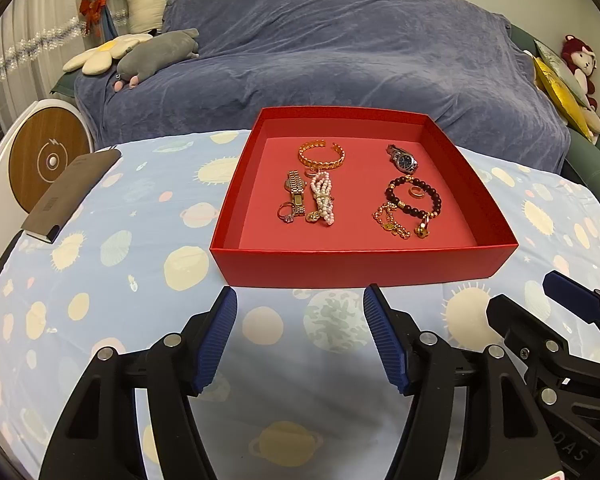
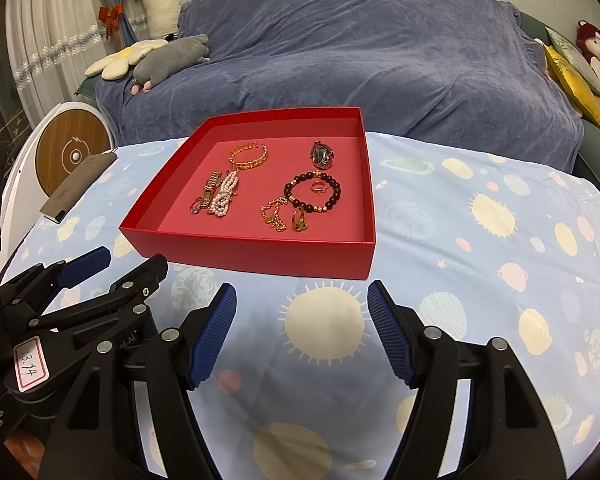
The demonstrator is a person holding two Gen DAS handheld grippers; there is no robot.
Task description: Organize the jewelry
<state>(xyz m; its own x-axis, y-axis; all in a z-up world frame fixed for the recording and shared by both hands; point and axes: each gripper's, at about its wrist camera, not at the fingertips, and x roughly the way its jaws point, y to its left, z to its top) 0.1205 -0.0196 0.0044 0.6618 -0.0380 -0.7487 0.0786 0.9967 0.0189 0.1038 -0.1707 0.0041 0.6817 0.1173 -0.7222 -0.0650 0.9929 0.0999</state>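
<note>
A red open box (image 1: 364, 266) (image 2: 256, 252) sits on the planet-print tablecloth and holds several pieces of jewelry. On its left lie a gold cuff bracelet (image 1: 321, 155), a gold watch (image 1: 296, 192), a pearl bracelet (image 1: 323, 198) and a ring (image 1: 286, 213). On its right lie a dark-faced watch (image 1: 403, 159) (image 2: 322, 155), a dark bead bracelet (image 1: 414, 198) (image 2: 313, 194) and a gold chain (image 1: 390, 222). My left gripper (image 1: 300, 300) is open and empty just in front of the box. My right gripper (image 2: 302, 296) is open and empty beside it, to the right.
A dark flat case (image 1: 70, 196) lies at the table's left edge. A round white-and-wood device (image 1: 50, 160) stands beyond it. A sofa under a blue cover (image 1: 320, 60) with plush toys runs behind the table.
</note>
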